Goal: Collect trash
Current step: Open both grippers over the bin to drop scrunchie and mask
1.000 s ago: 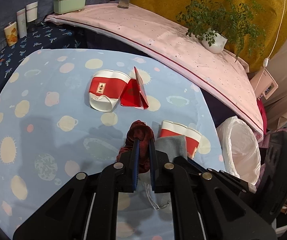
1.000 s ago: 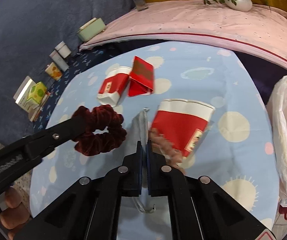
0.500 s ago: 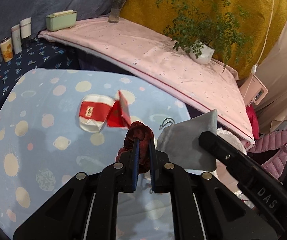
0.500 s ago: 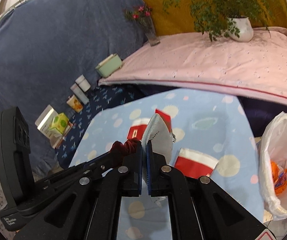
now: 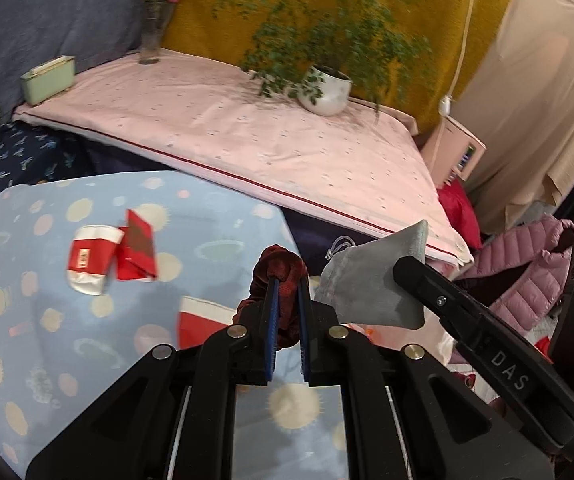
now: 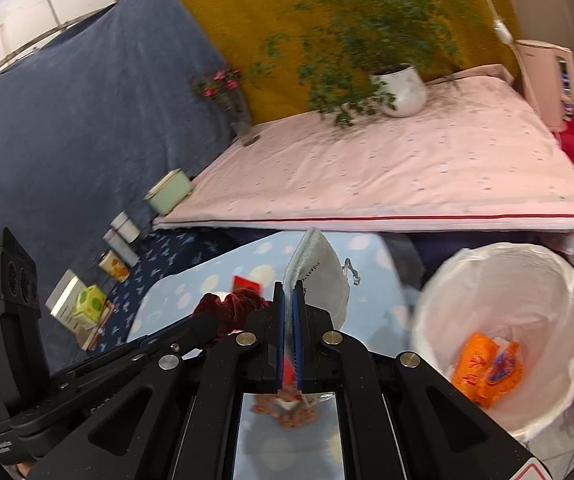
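— Above the blue spotted surface, what does each hand carry?

— Left gripper is clamped on a dark red scrunchie, bunched upward between its pads. Right gripper pinches a grey face mask by its edge; the mask stands on end, long axis near vertical, folded seam pointing up.

— And the bin?

— White-lined bin sits low to the right, orange wrappers inside. Two red paper cups and a red packet lie on the surface.
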The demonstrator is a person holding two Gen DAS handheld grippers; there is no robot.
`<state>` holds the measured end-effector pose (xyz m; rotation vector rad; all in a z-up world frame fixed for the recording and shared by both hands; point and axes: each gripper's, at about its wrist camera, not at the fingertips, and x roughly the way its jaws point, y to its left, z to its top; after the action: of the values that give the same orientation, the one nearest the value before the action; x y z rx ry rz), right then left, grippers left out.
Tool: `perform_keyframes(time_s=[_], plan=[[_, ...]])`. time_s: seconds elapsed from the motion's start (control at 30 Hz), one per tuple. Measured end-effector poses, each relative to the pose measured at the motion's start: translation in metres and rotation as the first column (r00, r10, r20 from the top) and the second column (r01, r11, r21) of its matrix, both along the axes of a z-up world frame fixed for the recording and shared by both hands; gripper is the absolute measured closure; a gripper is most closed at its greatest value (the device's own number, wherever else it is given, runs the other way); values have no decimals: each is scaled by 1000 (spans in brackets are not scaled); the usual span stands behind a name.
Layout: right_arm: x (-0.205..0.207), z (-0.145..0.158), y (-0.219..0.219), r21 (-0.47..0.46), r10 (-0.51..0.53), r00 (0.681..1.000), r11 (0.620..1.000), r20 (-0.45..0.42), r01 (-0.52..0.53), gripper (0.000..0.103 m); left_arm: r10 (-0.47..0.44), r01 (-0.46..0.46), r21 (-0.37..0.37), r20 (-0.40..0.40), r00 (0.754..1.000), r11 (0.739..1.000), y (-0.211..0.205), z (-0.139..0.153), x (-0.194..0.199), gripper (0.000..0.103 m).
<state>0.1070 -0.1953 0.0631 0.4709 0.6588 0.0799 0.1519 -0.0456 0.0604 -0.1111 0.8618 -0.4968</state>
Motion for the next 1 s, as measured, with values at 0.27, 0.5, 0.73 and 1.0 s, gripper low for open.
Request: perform_keyframes(time_s=[0.27, 0.5, 0.73, 1.0], plan=[[-27, -21, -73, -13, -150, 988, 989, -40, 150, 99, -135, 136, 8, -28, 990, 991, -75, -12, -10, 94], [-46, -43, -118, 0, -238, 968, 971, -82, 239, 99, -216, 217, 29, -58, 975, 976, -126, -26, -16, 94], [-54, -58, -142, 15, -280, 954, 959, -109, 283, 99, -242, 246, 48, -73, 967, 968, -152, -38, -17, 94], [-55, -66, -148, -10, -319, 940, 947, -118, 320, 74, -202, 206, 69, -57, 978, 976, -152, -41, -14, 56]])
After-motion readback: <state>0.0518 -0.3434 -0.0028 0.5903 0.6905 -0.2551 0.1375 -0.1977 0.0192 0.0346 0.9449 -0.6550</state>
